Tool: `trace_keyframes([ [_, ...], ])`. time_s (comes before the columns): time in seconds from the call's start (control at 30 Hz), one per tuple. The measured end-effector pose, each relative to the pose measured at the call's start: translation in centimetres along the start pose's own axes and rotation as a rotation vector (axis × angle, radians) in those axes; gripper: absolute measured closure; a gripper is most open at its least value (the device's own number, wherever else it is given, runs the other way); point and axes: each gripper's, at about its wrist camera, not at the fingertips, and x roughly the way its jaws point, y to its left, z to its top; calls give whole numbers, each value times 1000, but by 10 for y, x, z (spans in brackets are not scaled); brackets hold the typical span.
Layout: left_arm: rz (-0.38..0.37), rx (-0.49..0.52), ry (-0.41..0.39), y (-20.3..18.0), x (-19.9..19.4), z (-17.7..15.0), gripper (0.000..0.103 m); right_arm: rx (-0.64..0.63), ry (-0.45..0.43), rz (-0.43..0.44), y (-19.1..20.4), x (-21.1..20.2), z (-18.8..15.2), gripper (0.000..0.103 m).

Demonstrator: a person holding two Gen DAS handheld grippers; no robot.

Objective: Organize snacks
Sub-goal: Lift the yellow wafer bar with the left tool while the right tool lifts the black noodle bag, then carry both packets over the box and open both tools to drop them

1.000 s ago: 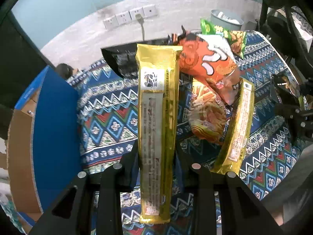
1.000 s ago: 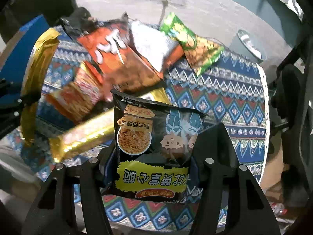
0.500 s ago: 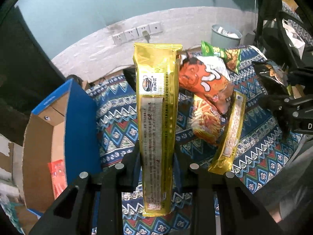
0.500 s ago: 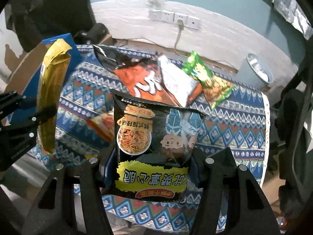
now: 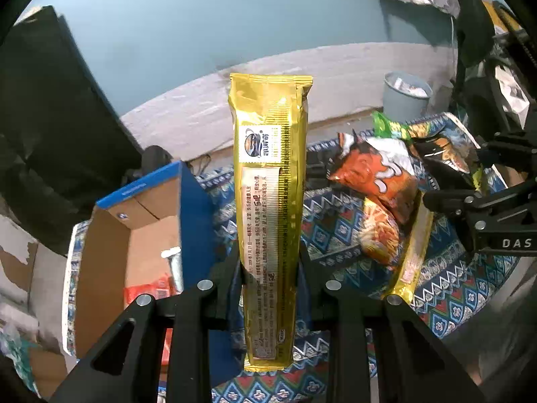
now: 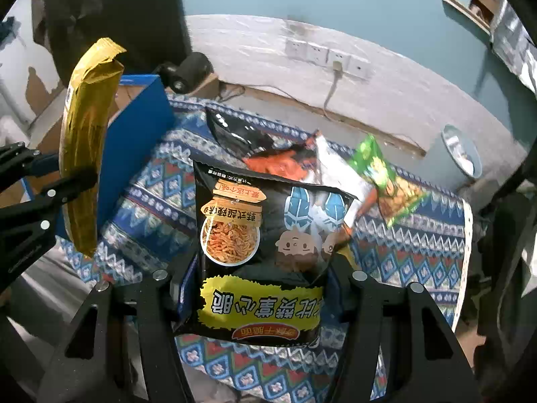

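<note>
Bench cloth point(image 6: 419, 252) is carrying loose snack bags beside a cardboard box point(image 5: 134, 235). Right gripper point(image 6: 261, 288) jaws are clamping the black noodle-snack bag point(image 6: 265, 252) by its sides, above the cloth. Left gripper point(image 5: 268, 288) jaws are pinching the gold biscuit pack point(image 5: 268, 201), which is standing upright between them.

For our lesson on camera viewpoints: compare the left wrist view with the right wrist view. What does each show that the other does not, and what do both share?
Only the left wrist view shows inside the cardboard box, where a red packet lies, and a second gold pack on the cloth.

Only the right wrist view shows the wall sockets and the black noodle bag's printed front.

Both show the long gold pack clamped in the left gripper, the orange bag, the green bag, the patterned cloth and the bin.
</note>
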Motion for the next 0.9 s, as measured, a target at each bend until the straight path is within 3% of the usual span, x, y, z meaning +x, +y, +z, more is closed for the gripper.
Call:
trace_keyframes([
  [0.9, 139, -119, -102, 92, -38, -6, 74, -147, -62, 115, 104, 10, 77, 43],
])
